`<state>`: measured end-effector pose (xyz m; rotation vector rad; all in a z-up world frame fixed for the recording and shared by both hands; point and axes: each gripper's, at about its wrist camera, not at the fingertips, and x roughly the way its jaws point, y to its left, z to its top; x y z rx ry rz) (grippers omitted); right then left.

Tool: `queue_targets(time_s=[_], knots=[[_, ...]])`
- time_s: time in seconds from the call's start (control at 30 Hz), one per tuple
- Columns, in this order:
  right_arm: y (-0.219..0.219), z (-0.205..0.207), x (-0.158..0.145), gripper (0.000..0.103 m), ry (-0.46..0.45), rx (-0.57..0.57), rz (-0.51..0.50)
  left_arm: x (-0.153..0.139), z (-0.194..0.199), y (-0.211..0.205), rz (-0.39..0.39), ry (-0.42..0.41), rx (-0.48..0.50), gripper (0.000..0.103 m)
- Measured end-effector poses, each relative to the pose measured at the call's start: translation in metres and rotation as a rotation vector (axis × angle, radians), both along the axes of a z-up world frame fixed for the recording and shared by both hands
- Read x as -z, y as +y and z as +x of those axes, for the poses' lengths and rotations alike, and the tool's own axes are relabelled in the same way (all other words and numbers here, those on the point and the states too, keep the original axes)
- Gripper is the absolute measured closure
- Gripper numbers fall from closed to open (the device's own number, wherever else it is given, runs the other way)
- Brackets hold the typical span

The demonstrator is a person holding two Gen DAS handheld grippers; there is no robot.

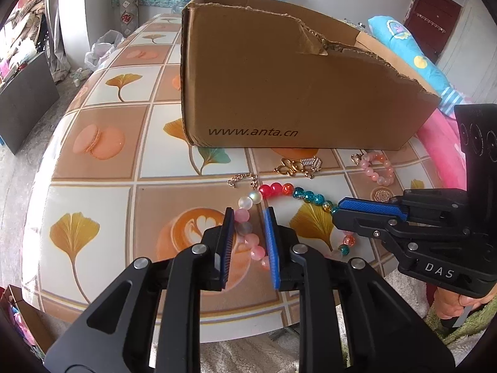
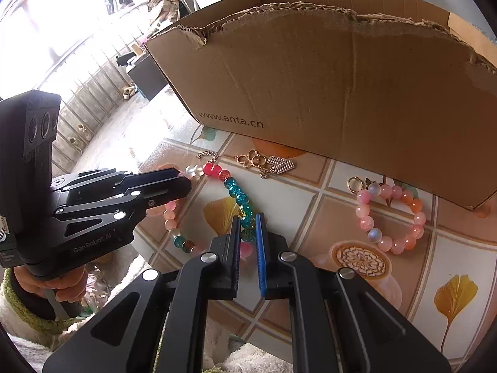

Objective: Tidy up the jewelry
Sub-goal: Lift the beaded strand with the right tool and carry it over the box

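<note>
Right wrist, left claw [image 2: 183,183] hiding bracelet [image 2: 239,195] beads

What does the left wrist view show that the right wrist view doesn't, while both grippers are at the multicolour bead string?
Only the left wrist view: the left gripper straddling the pink beads with a gap at its right pad, and a round gold charm.

Only the right wrist view: the right gripper shut on teal beads of the multicolour bead string, and the whole pink bracelet loop.

Both: the cardboard box, gold pendant, silver charm and the patterned table.
</note>
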<state>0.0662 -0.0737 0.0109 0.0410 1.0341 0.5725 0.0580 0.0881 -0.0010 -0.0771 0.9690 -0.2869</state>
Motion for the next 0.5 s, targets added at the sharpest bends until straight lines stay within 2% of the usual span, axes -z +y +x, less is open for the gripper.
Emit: queue_targets(time_s=[0.27, 0.5], knots=[[0.002, 0.001, -0.001, 0.093, -0.010, 0.003, -0.001, 0.000, 0.003, -0.012, 0.079, -0.017, 0.026, 0.079], [0.010, -0.001, -0.001, 0.093, -0.028, 0.001, -0.027, 0.001, 0.000, -0.023, 0.188, -0.051, 0.016, 0.092]])
